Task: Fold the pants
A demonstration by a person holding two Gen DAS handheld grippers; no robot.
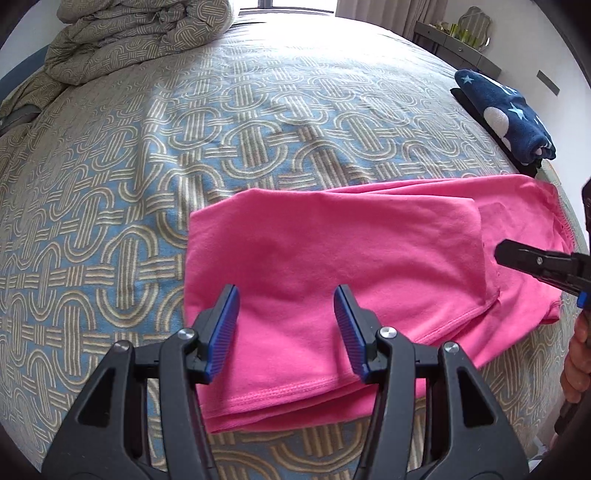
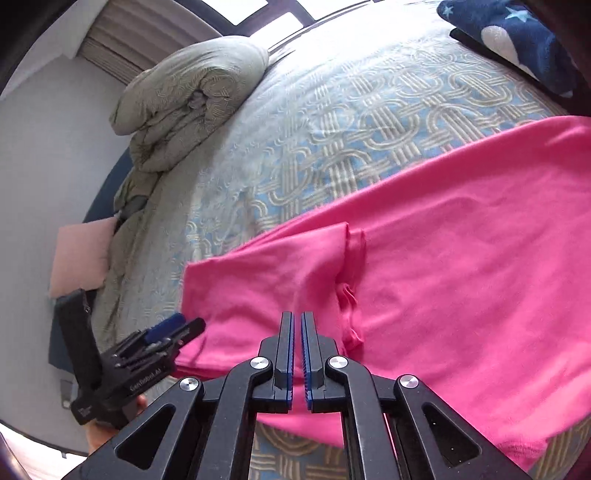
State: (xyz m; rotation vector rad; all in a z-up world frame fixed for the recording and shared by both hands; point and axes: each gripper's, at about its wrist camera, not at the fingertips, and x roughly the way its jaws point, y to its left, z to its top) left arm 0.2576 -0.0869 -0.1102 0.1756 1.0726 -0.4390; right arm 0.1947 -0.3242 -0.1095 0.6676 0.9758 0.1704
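It was a home bedroom: a bed (image 1: 258,122) with a blue-and-beige patterned cover filled the frame, a rolled duvet (image 1: 136,37) lay upper left, and curtains (image 1: 373,11) hung at a window along the top.

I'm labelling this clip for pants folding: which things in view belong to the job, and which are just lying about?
Part of the job:
- pink pants, partly folded on the bed
- left gripper, open
- right gripper, shut

Lying about:
- navy star-print cloth at the bed's edge
- rolled grey-green duvet
- patterned bedspread underneath
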